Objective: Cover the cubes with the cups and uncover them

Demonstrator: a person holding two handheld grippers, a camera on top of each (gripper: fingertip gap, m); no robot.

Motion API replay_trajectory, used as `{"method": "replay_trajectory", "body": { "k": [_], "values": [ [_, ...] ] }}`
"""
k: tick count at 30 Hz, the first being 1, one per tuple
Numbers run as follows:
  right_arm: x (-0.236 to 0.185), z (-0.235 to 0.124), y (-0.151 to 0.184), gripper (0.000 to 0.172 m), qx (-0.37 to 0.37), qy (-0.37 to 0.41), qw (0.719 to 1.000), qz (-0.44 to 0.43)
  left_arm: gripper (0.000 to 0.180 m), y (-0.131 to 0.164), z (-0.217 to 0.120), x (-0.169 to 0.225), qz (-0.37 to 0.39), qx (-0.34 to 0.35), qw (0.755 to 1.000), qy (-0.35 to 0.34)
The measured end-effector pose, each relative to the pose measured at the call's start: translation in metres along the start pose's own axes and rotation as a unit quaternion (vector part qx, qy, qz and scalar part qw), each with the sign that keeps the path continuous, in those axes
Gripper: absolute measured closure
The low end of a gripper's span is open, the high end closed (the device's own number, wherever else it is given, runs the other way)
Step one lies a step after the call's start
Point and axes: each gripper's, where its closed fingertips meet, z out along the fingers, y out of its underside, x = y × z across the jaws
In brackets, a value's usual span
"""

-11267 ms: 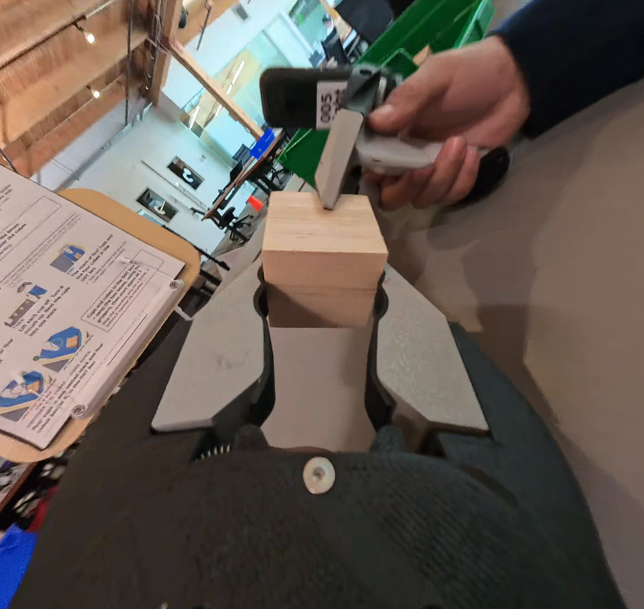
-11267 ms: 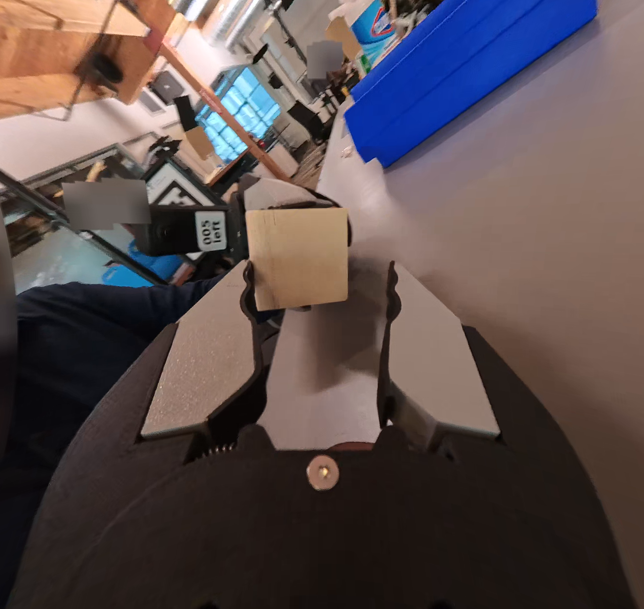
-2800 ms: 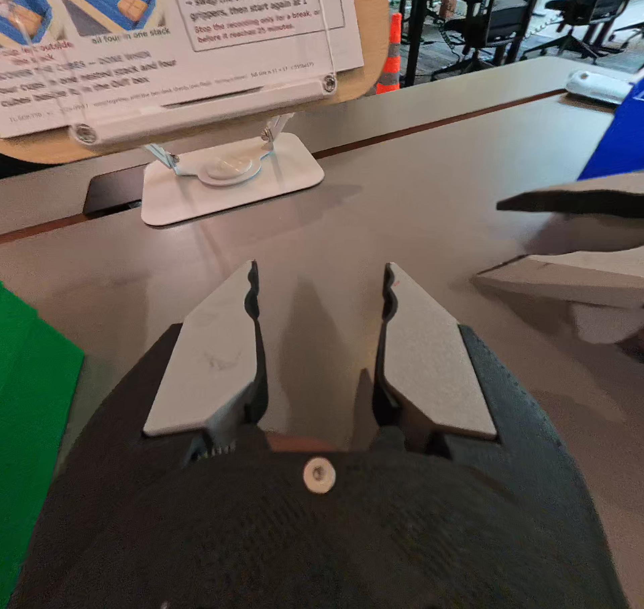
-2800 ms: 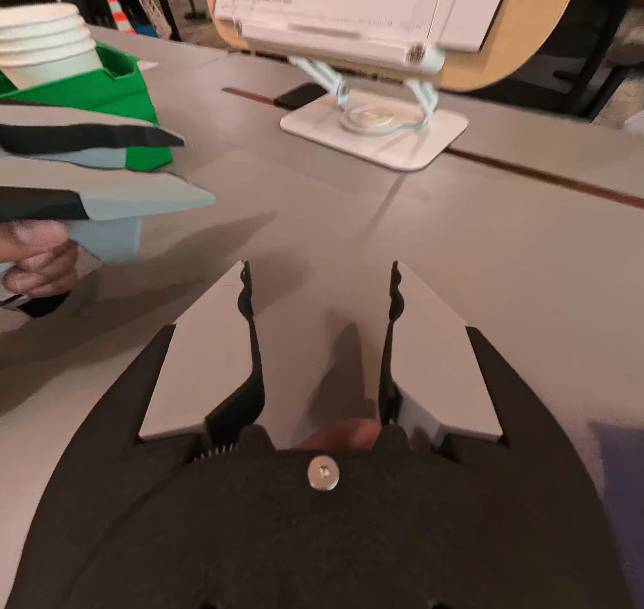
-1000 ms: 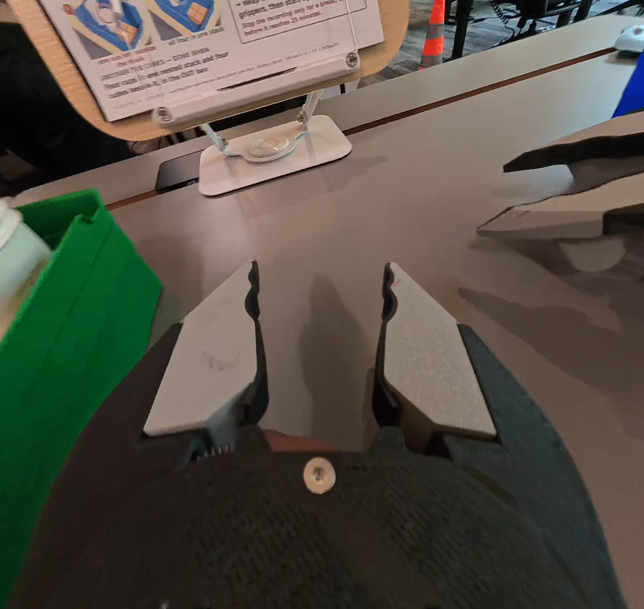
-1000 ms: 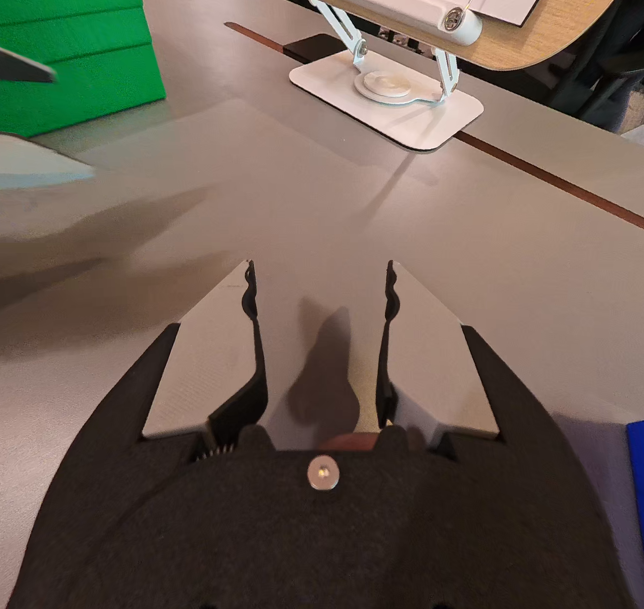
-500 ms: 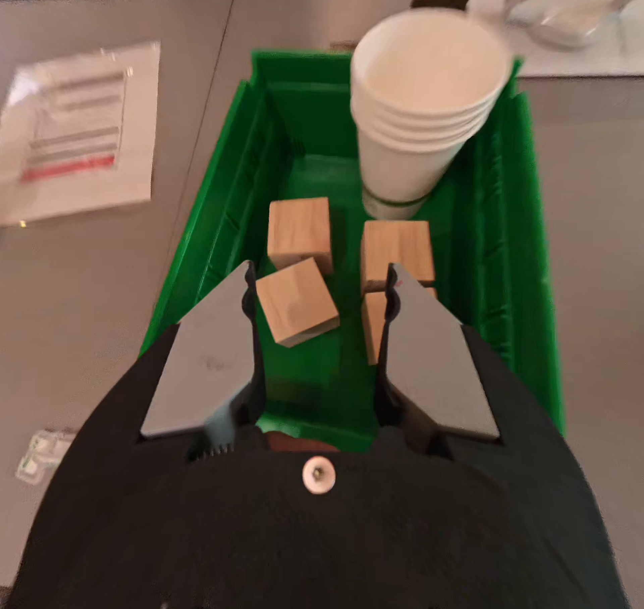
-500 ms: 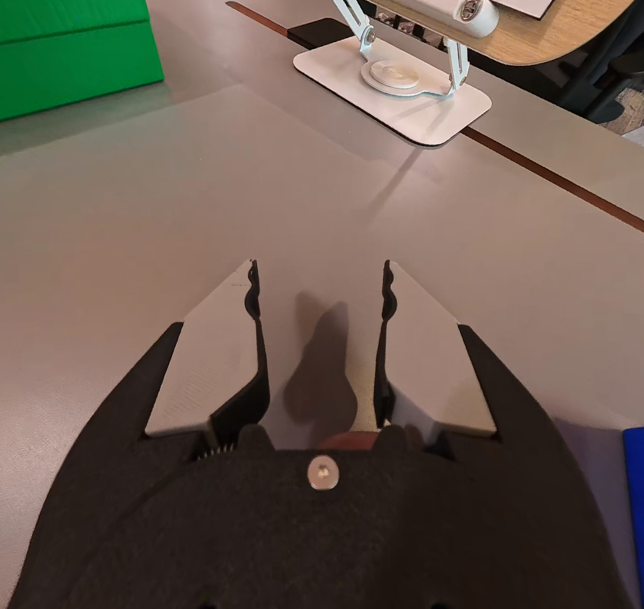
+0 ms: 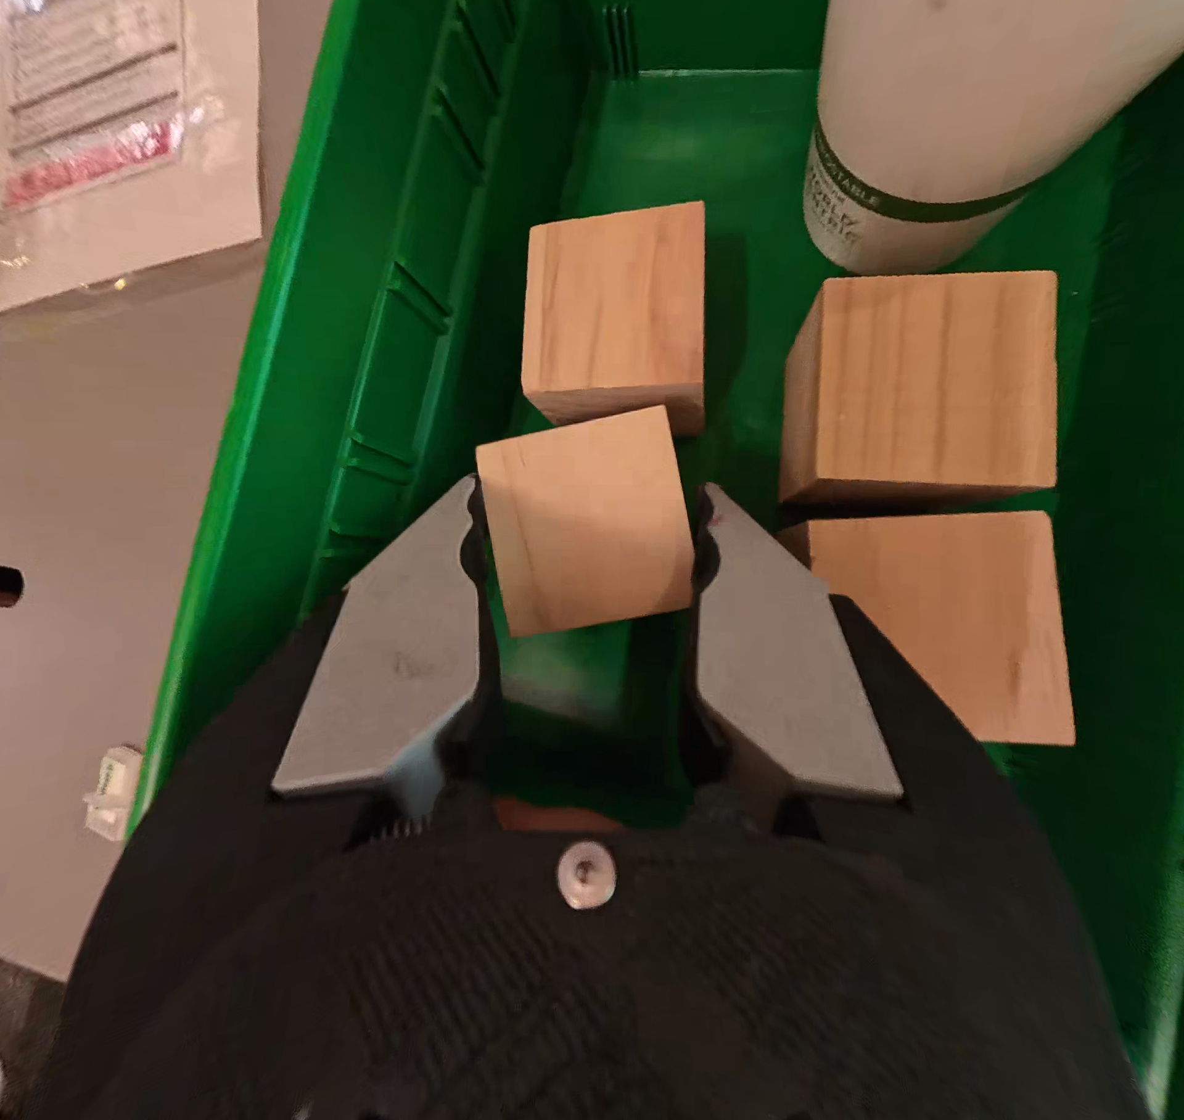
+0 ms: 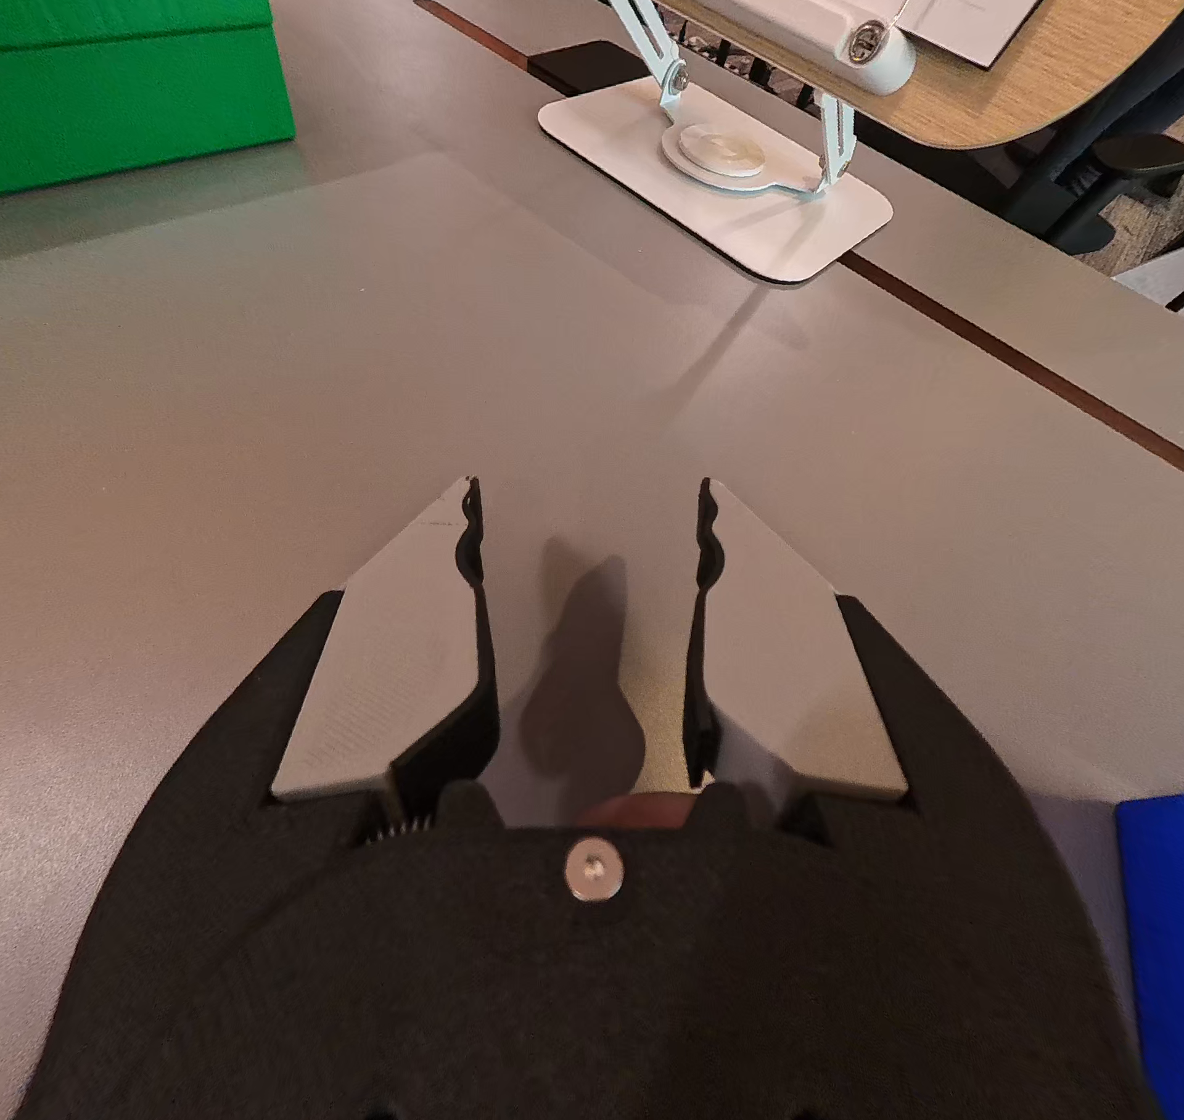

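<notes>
In the left wrist view my left gripper (image 9: 588, 493) reaches down into the green bin (image 9: 359, 320). Its fingers are closed on a wooden cube (image 9: 586, 519), which sits slightly turned between the pads, one pad on each side. Three more wooden cubes lie in the bin: one just beyond it (image 9: 615, 314) and two to the right (image 9: 919, 384) (image 9: 935, 628). A stack of white paper cups (image 9: 961, 96) stands at the bin's far right. My right gripper (image 10: 588, 487) is open with nothing in it, hovering over the grey table (image 10: 384, 352).
The green bin's outer wall (image 10: 128, 64) shows at the far left of the right wrist view. A white stand with an instruction board (image 10: 717, 192) is at the back. A blue bin's edge (image 10: 1153, 929) is at the right. A paper sheet (image 9: 115, 109) lies left of the green bin.
My left gripper swung from the table over the green bin, dropped into it and closed its fingers around a cube. My right gripper stayed open over the table, barely moving.
</notes>
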Motion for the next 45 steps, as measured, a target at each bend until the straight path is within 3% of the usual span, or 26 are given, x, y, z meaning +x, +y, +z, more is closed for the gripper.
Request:
{"method": "replay_trajectory", "body": {
  "k": [6,11,13,15,19,21,26,29,32,37,39,41,43,45],
  "values": [
    [-0.004,0.000,-0.003,0.106,0.005,-0.008,1.000,-0.008,0.117,-0.052,-0.055,0.002,0.038,0.140,0.989,-0.008],
    [-0.013,-0.003,-0.009,0.106,0.022,-0.050,0.998,0.025,0.118,-0.098,-0.121,0.068,0.092,0.263,0.959,0.059],
    [-0.025,-0.010,-0.019,0.106,0.046,-0.101,0.992,0.055,0.118,-0.108,-0.154,0.120,0.161,0.341,0.921,0.095],
    [-0.043,-0.024,-0.035,0.106,0.083,-0.178,0.976,0.093,0.118,-0.105,-0.188,0.177,0.240,0.435,0.861,0.106],
    [-0.081,-0.071,-0.072,0.102,0.151,-0.369,0.901,0.173,0.119,-0.076,-0.208,0.279,0.358,0.535,0.761,0.077],
    [-0.090,-0.089,-0.080,0.100,0.168,-0.424,0.871,0.184,0.119,-0.067,-0.204,0.313,0.373,0.559,0.737,0.075],
    [-0.103,-0.091,-0.073,0.092,0.154,-0.445,0.867,0.164,0.119,-0.064,-0.203,0.358,0.351,0.608,0.706,0.096],
    [-0.105,-0.086,-0.073,0.104,0.159,-0.429,0.876,0.149,0.119,-0.055,-0.196,0.384,0.382,0.602,0.691,0.120],
    [-0.105,-0.077,-0.066,0.111,0.140,-0.403,0.896,0.127,0.119,-0.052,-0.185,0.385,0.397,0.588,0.694,0.123],
    [-0.097,-0.052,-0.048,0.113,0.084,-0.306,0.945,0.081,0.120,-0.050,-0.155,0.384,0.402,0.540,0.730,0.116],
    [-0.085,-0.047,-0.043,0.113,0.064,-0.261,0.961,0.057,0.123,-0.046,-0.148,0.387,0.386,0.512,0.752,0.154],
    [-0.064,-0.046,-0.038,0.113,0.043,-0.203,0.978,0.030,0.131,-0.041,-0.144,0.386,0.371,0.488,0.767,0.192],
    [-0.033,-0.049,-0.030,0.114,0.013,-0.139,0.990,0.014,0.175,-0.044,-0.142,0.373,0.355,0.493,0.773,0.185],
    [-0.012,-0.055,-0.011,0.113,-0.040,-0.113,0.993,0.006,0.180,-0.045,-0.139,0.364,0.344,0.490,0.779,0.187]
  ]
}}
